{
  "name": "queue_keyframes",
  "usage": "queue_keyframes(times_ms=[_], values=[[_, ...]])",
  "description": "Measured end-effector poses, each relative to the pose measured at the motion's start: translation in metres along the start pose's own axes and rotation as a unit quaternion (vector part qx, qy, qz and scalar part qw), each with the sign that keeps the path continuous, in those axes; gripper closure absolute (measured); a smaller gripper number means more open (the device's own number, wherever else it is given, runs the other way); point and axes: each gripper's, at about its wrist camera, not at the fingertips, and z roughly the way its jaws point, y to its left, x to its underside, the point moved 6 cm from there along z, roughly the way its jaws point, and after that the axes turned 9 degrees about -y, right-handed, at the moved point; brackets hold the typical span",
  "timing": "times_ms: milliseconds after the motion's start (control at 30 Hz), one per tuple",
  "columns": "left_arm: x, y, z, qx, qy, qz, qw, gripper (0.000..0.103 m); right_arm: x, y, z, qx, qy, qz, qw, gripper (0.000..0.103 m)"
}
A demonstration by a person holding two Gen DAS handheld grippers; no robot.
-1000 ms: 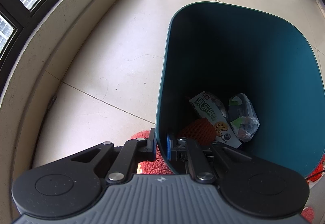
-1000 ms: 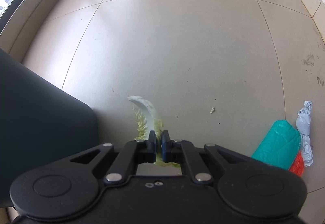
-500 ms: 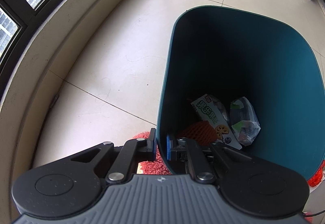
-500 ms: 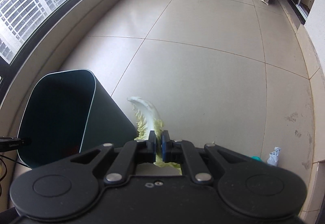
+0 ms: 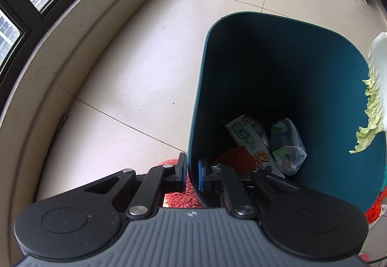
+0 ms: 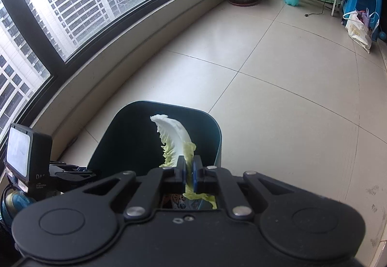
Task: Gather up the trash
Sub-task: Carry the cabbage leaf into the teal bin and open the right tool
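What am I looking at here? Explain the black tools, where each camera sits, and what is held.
No robot: a person holds a two-finger gripper in each hand, each carrying a camera that looks along its fingers. The left view looks down into a teal bin; the left gripper is shut on its rim. Inside lie a carton, a plastic wrapper and orange netting. The right gripper is shut on a cabbage leaf, above the bin's opening. Around is tiled floor beside a window.

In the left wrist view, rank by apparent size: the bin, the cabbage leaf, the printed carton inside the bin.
1. Bin.
2. Cabbage leaf, though it is cut off by the frame edge and nearer the camera.
3. Printed carton, partly hidden.
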Motion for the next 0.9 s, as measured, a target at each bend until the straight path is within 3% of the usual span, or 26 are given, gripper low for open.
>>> queue_keyframes(times_ms=[200, 500, 700, 800, 900], values=[[0.000, 0.000, -0.002, 0.006, -0.003, 0.002, 1.0000, 0.095, 0.020, 0.041, 0.059, 0.008, 0.047, -0.037, 0.998, 0.099], [-0.001, 0.002, -0.001, 0.019, -0.001, -0.004, 0.9998, 0.095, 0.056, 0.067, 0.134, 0.030, 0.121, -0.081, 0.989, 0.099], [0.000, 0.001, 0.000, 0.021, -0.002, -0.002, 0.9998, 0.095, 0.068, 0.067, 0.154, 0.046, 0.147, -0.083, 0.985, 0.099], [0.000, 0.002, 0.000, 0.022, -0.002, -0.004, 0.9997, 0.095, 0.068, 0.068, 0.151, 0.042, 0.151, -0.092, 0.983, 0.083], [0.000, 0.002, -0.001, 0.021, -0.004, -0.003, 0.9998, 0.095, 0.065, 0.067, 0.141, 0.035, 0.146, -0.094, 0.984, 0.082]])
